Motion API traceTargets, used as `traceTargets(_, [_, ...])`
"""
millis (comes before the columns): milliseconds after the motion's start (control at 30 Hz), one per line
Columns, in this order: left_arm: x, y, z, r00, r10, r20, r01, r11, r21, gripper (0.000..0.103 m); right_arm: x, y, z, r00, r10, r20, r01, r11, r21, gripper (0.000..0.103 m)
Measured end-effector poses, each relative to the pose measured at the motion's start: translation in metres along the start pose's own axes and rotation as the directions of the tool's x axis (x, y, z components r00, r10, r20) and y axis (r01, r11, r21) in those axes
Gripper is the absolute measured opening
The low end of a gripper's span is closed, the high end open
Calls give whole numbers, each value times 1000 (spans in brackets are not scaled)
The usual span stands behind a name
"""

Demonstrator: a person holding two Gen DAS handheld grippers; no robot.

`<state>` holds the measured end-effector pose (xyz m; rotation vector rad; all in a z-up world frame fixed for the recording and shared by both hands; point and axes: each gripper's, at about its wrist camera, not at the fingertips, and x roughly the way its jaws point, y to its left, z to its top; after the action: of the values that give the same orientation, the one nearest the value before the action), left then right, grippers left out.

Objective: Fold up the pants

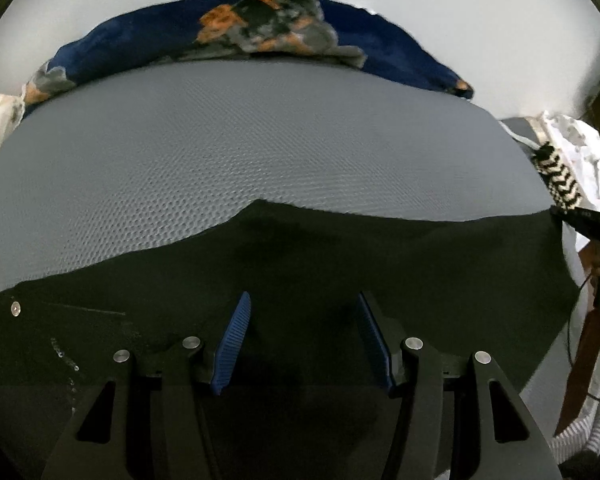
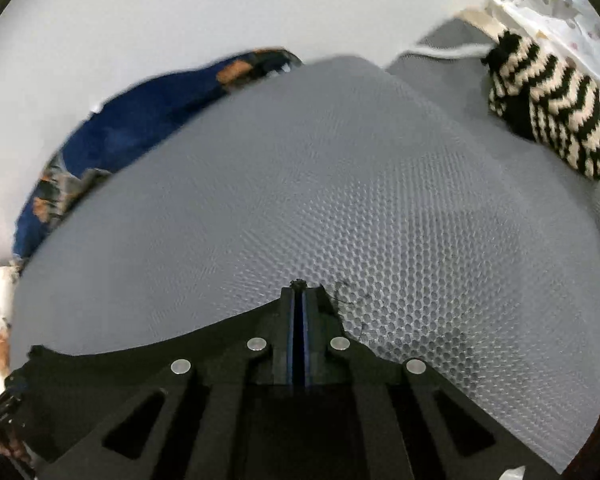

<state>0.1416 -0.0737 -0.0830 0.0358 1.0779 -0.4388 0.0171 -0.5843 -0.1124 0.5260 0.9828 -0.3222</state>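
Black pants (image 1: 340, 256) lie spread across the near part of a grey honeycomb-textured mattress (image 1: 236, 140). A metal button (image 1: 16, 309) shows on them at the left. My left gripper (image 1: 304, 300) is open just above the pants, its blue pads (image 1: 236, 340) apart and empty. In the right wrist view my right gripper (image 2: 299, 286) is shut on the edge of the black pants (image 2: 140, 354), a bit of black fabric sticking out at the tips, over the mattress (image 2: 340, 184).
A navy floral blanket (image 1: 228, 36) lies along the mattress's far edge, also in the right wrist view (image 2: 132, 128). A black-and-cream knitted item (image 2: 548, 108) sits at the right; it also shows in the left wrist view (image 1: 556, 176). White wall behind.
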Motion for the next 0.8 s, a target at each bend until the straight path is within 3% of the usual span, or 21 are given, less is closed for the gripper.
traceTargets(167, [14,18,-8,1000,9,-29,-9,1000,-25,55,9,-7,-3,1000,-6,-25,8,998,59,3])
traceTargets(267, [16,15,-8,999,29,-24,-28,1000,13,56,4,-8,-2,999,-18,-42,22,995,94,12])
traceTargets(333, [15,15,-7,1000,12,-24,-12,1000,18,56,-7,-4,0,999,-32,-22,34,994,100,20])
traceTargets(433, [3,21,-9,1000,-27,-7,27,1000,-9,56,-27,12,2,1000,-11,19,9,995,99,20])
traceTargets(633, [-28,48,-20,998,17,62,-14,999,-41,56,-38,104,-5,992,123,-8,-123,990,-72,21])
traceTargets(700, [-36,63,-25,996,49,70,-45,997,-60,56,-31,146,-14,979,195,-58,-201,969,-145,21])
traceTargets(800, [-54,88,-31,992,97,85,-89,992,-94,56,-14,217,-34,941,293,-170,-329,909,-257,21])
